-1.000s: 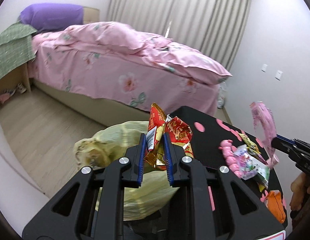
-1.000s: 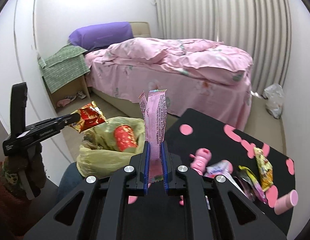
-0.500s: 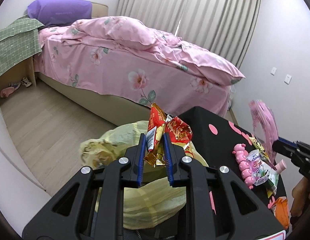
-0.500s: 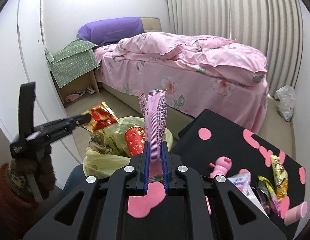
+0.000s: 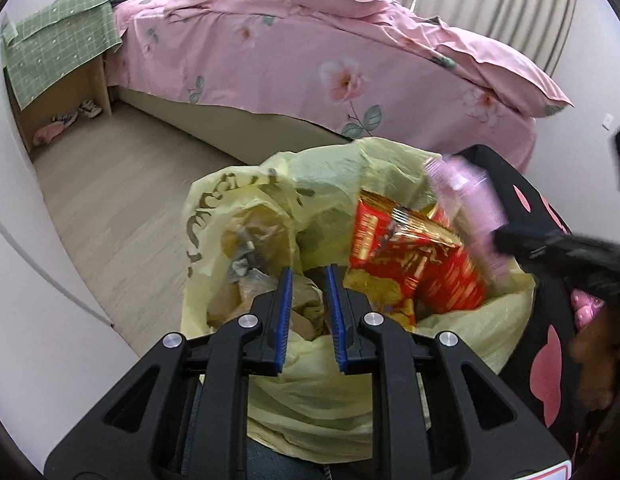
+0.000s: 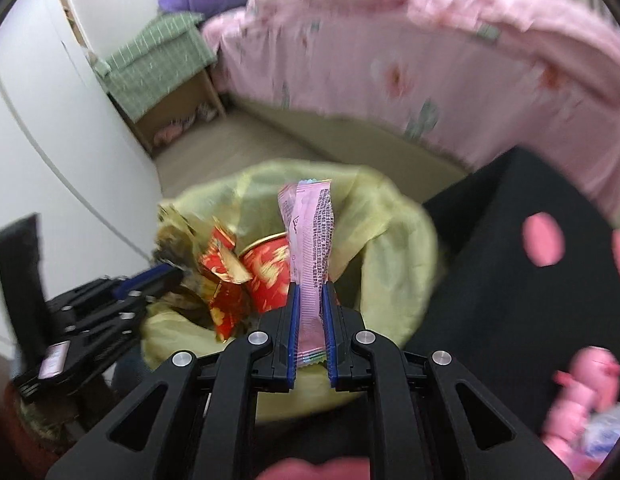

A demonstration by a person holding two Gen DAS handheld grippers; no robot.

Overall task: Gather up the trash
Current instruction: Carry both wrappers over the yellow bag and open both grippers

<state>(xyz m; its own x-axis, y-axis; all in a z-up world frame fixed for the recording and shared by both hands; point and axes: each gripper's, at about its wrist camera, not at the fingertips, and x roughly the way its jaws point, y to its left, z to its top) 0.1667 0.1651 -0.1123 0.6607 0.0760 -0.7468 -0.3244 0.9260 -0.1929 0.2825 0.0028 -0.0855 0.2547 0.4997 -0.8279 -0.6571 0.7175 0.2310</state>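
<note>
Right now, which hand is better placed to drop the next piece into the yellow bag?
Right. The right claw pinches the pink wrapper over the open yellow bag; the left claw has nothing between its fingers.

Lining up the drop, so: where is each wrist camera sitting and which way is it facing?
Left wrist: on the left gripper, angled down into the yellow bag; own fingers show, right gripper shows at right.
Right wrist: on the right gripper, angled down at that bag; fingers clamp the pink wrapper, left gripper at left.
Shared: bag, bed, black table.
</note>
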